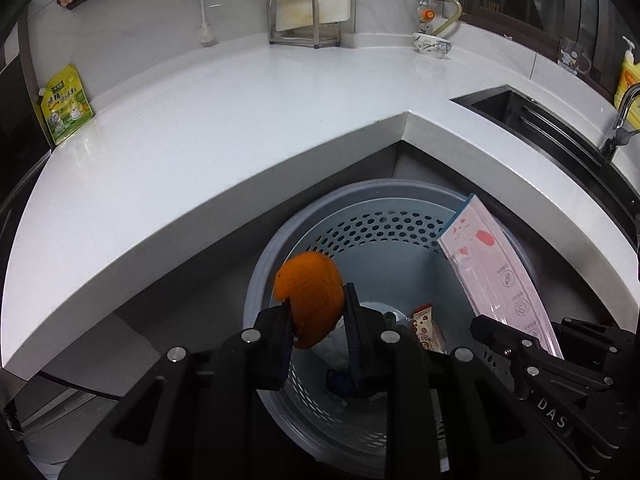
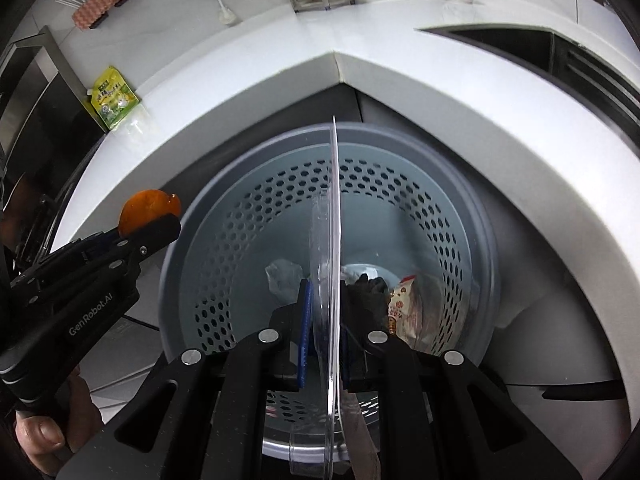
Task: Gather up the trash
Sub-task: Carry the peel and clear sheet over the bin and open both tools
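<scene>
White kitchen worktop (image 1: 240, 120) wraps around a floor corner where a grey perforated plastic bin (image 1: 384, 220) stands. Over it, the left gripper (image 1: 318, 320) clamps a soft, light curl of orange peel (image 1: 310, 296), likely squashy. The right gripper (image 2: 325, 320) pinches a thin, stiff pink-and-clear blister pack (image 2: 334, 216) edge-on, likely slippery.

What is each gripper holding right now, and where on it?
Left gripper: orange peel, by its lower part. Right gripper: flat blister pack, by its near end.
</scene>
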{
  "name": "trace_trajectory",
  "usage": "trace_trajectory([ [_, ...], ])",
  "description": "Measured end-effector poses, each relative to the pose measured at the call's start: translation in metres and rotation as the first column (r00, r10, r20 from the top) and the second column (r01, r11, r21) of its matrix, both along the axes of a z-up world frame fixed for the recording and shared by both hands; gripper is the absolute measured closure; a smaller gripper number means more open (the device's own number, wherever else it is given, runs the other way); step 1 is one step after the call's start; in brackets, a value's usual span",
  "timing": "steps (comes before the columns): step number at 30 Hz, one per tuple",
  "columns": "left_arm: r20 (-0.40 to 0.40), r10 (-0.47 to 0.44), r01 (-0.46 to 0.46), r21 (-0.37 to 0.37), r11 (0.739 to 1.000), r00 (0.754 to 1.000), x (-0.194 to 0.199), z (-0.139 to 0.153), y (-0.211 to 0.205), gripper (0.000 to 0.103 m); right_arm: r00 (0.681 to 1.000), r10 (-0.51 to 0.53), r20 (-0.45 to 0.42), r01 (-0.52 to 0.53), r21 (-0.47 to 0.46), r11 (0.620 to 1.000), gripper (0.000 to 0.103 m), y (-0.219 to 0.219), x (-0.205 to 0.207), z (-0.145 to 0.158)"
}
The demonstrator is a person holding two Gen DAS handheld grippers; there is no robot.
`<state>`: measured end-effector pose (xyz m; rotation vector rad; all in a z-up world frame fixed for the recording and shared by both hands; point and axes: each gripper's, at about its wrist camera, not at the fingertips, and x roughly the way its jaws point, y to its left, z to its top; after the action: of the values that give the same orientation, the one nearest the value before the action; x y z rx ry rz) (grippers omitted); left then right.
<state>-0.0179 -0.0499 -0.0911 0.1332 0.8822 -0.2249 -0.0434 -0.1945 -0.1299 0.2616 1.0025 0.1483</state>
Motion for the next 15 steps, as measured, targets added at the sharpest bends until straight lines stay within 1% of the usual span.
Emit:
trace_trajectory([
  [4,-0.018,-0.002,0.002,0.007,1.000,1.000,0.004,-0.008,-0.003,0.079,1.000,-0.011,-0.019,0.011,0.008,1.000,0.091,-0.002,0.005,-0.009],
  [10,-0.037,0.000,0.001,0.015,1.000,0.999,0.008,-0.017,-0.005,0.077,1.000,-0.012,-0.014,0.012,0.008,1.000,0.091,0.000,0.010,-0.010],
  [12,-0.038,0.004,-0.003,0.013,1.000,0.999,0.008,-0.018,-0.004,0.076,1.000,-0.007,-0.010,0.007,0.010,1.000,0.088,-0.002,0.007,-0.010],
  [13,-0.039,0.006,-0.006,0.010,1.000,0.999,0.008,-0.018,-0.004,0.073,1.000,-0.006,-0.007,0.006,0.005,1.000,0.081,-0.001,0.007,-0.010],
  [14,-0.040,0.009,-0.009,0.006,1.000,0.999,0.009,-0.017,-0.002,0.064,1.000,-0.008,0.000,0.008,-0.004,1.000,0.064,-0.001,0.006,-0.009],
  [15,-0.039,0.015,-0.015,-0.004,1.000,0.999,0.009,-0.016,0.000,0.057,1.000,-0.014,0.013,0.014,-0.013,1.000,0.055,-0.001,0.004,-0.007],
])
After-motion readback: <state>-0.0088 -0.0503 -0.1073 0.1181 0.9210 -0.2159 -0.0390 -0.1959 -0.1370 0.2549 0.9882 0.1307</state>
